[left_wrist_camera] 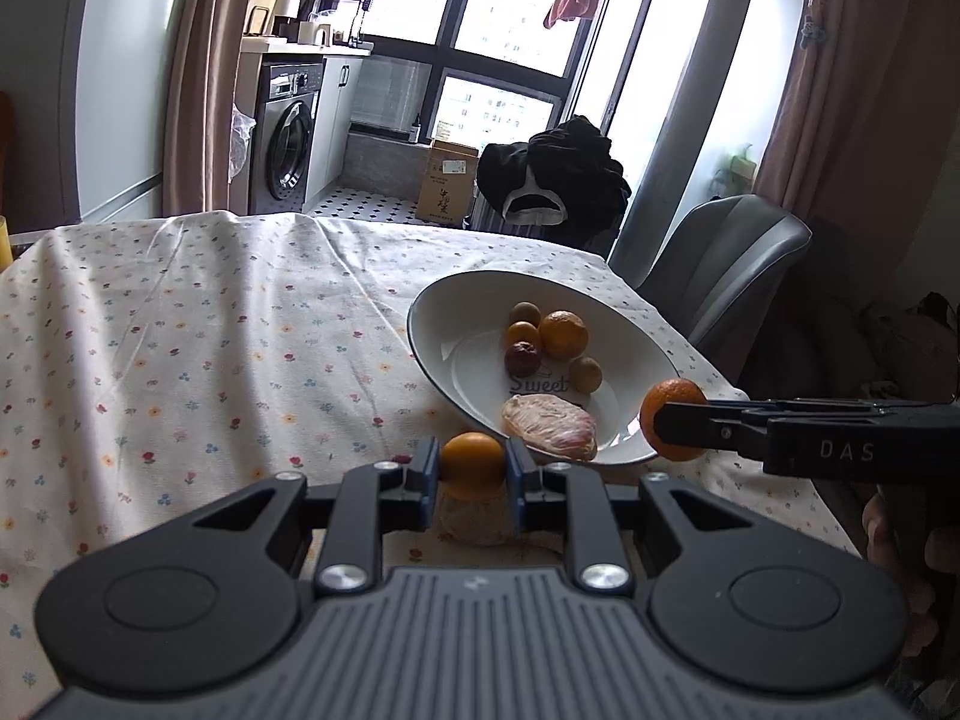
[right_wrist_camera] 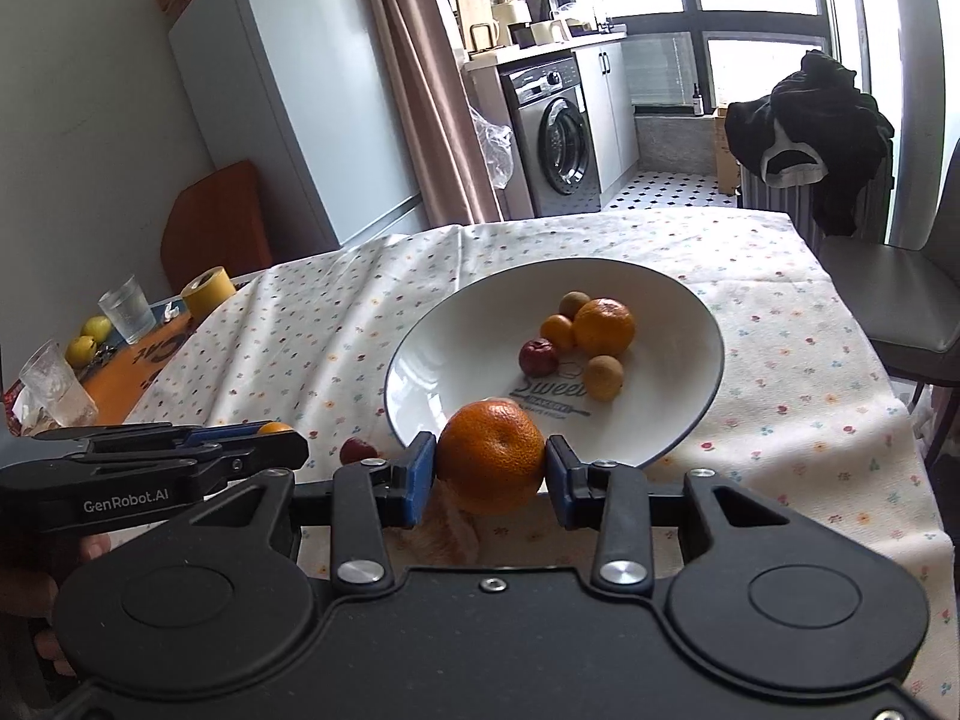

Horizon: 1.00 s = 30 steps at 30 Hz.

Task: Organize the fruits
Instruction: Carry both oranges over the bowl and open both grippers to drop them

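Small orange (left_wrist_camera: 473,465) clamped in left tool (left_wrist_camera: 471,474), level above the tabletop (left_wrist_camera: 180,330), near the white bowl (left_wrist_camera: 432,306). Right tool (right_wrist_camera: 489,468) grips a mandarin (right_wrist_camera: 491,456) at the bowl's near rim. Bowl holds more fruit.

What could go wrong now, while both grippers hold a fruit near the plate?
1. The right gripper holds a tangerine by its round sides; it may slip out and roll off the tablecloth.
2. The left gripper and its small orange fruit are close beside the right one, so the two may collide.
3. A dropped fruit may knock the fruits already in the white plate.
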Motion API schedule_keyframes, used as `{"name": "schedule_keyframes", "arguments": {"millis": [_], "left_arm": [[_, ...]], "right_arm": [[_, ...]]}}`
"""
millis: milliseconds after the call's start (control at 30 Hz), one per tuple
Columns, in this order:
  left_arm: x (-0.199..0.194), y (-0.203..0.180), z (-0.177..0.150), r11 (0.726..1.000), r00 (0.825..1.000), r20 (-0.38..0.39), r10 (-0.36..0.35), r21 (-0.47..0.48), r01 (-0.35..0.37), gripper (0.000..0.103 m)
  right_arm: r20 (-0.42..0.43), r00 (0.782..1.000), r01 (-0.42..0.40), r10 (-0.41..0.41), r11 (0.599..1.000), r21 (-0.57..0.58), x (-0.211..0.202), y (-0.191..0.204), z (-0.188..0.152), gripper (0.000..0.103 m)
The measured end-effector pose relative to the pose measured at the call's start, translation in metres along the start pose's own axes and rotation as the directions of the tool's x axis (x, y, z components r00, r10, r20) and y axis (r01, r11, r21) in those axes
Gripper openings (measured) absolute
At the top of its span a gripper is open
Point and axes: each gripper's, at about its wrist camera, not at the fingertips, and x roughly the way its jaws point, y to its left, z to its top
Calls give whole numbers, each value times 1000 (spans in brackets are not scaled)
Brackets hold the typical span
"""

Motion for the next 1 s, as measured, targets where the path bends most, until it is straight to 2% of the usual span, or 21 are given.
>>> {"name": "schedule_keyframes", "arguments": {"millis": [367, 667, 1000], "left_arm": [[7, 0, 7, 1000, 1000, 0, 0, 2, 0, 22], [17, 1, 18, 1000, 1000, 2, 6, 18, -6, 22], [38, -14, 31, 998, 1000, -5, -18, 56, 19, 22]], "right_arm": [[11, 1000, 23, -23, 1000, 8, 9, -11, 6, 37], [-19, 1000, 18, -18, 1000, 18, 21, -15, 1, 40], [4, 1000, 13, -14, 999, 35, 10, -24, -2, 41]]}}
